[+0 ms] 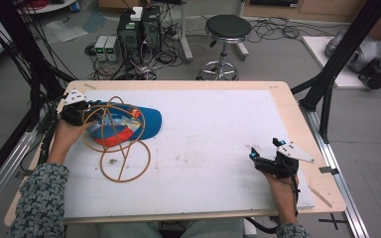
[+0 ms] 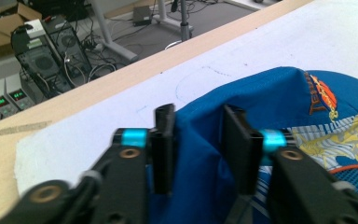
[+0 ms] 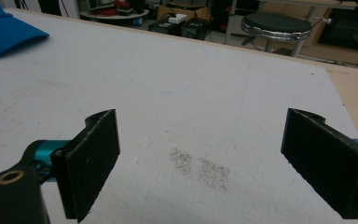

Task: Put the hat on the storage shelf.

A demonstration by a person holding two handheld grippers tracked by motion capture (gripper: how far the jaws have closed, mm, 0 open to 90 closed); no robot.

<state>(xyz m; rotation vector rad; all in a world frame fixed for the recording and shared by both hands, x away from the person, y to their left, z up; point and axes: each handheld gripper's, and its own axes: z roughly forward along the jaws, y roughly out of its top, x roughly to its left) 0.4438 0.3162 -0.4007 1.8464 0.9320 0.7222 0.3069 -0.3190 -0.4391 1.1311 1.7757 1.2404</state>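
Observation:
A blue cap (image 1: 150, 122) with orange and yellow print lies on the left part of the white mat (image 1: 213, 134), partly inside a stand of tan wire rings (image 1: 125, 168). My left gripper (image 1: 87, 110) is at the cap's left end. In the left gripper view its jaws stand close together with a fold of the blue cap (image 2: 270, 93) bunched between them, so the left gripper (image 2: 198, 149) is shut on the cap. My right gripper (image 1: 258, 157) rests low over the mat near the right front. The right gripper (image 3: 200, 158) is wide open, with bare mat between its fingers and the cap's brim (image 3: 4, 28) far off.
The mat covers most of a wooden table (image 1: 297, 124). A dusty smudge (image 3: 200, 168) marks the mat under the right gripper. Beyond the far edge, a black stool (image 1: 227, 27) and computer boxes (image 1: 139, 29) with cables stand on the floor. Black frame posts (image 1: 337, 64) rise at both sides.

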